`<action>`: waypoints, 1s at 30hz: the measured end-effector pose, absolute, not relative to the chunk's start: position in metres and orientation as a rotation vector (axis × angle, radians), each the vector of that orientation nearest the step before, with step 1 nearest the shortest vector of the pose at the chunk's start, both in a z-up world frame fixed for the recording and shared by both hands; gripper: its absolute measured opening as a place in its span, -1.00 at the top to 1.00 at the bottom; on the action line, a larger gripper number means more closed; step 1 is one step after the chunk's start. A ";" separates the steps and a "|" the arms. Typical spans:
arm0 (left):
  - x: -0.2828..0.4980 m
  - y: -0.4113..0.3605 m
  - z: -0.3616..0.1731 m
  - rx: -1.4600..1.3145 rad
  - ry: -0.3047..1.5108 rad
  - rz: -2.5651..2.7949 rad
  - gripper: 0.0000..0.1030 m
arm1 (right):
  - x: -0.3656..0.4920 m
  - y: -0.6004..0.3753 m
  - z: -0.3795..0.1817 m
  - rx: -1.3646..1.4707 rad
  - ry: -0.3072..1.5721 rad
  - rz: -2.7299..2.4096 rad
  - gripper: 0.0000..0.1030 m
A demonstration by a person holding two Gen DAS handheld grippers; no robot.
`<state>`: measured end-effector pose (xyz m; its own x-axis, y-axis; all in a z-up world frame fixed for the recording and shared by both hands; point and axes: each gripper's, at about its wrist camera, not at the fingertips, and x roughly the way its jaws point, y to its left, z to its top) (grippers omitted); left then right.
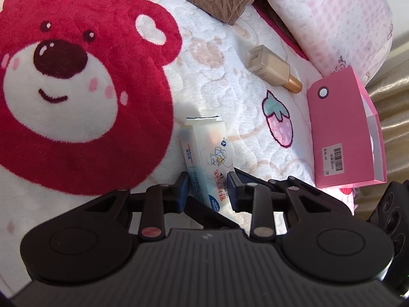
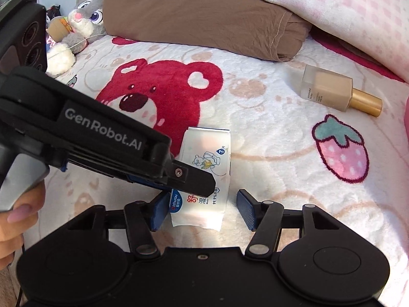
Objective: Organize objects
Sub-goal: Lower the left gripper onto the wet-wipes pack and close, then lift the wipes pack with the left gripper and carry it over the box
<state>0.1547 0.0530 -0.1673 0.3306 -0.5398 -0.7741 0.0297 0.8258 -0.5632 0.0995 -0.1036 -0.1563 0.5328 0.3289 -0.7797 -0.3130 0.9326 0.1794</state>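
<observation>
A white wet-wipes packet (image 1: 204, 153) with a small bear print lies on the plush bear blanket (image 1: 76, 153). My left gripper (image 1: 207, 185) has its blue pads on both sides of the packet's near end and is shut on it. In the right wrist view the packet (image 2: 207, 158) lies just ahead of my right gripper (image 2: 200, 208), which is open and empty, with the packet's near end between its pads. The left gripper's body (image 2: 102, 140) reaches in from the left over the packet. A beige foundation bottle (image 1: 272, 67) with a gold cap lies further back; it also shows in the right wrist view (image 2: 337, 93).
A pink box (image 1: 345, 133) with a barcode label stands at the right edge of the bed. A brown pillow (image 2: 199, 12) and a pink-checked quilt (image 2: 345, 12) lie at the back. A grey plush rabbit (image 2: 81, 23) sits at the back left.
</observation>
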 end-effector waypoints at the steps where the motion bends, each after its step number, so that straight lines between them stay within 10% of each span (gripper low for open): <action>1: 0.154 0.053 -0.166 -0.496 1.184 -0.387 0.35 | 0.101 -0.103 -0.157 0.011 0.929 0.385 -0.16; 3: 0.151 0.052 -0.164 -0.486 1.180 -0.381 0.37 | 0.099 -0.103 -0.156 -0.007 0.915 0.400 0.06; 30: 0.073 0.000 -0.074 -0.385 1.082 -0.537 0.45 | 0.017 -0.139 -0.068 -0.058 0.867 0.317 0.08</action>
<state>0.0733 -0.0004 -0.0738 0.3628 -0.5863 -0.7243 0.2229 0.8093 -0.5435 0.0173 -0.1391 -0.0681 0.6037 0.2505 -0.7568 -0.2972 0.9516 0.0779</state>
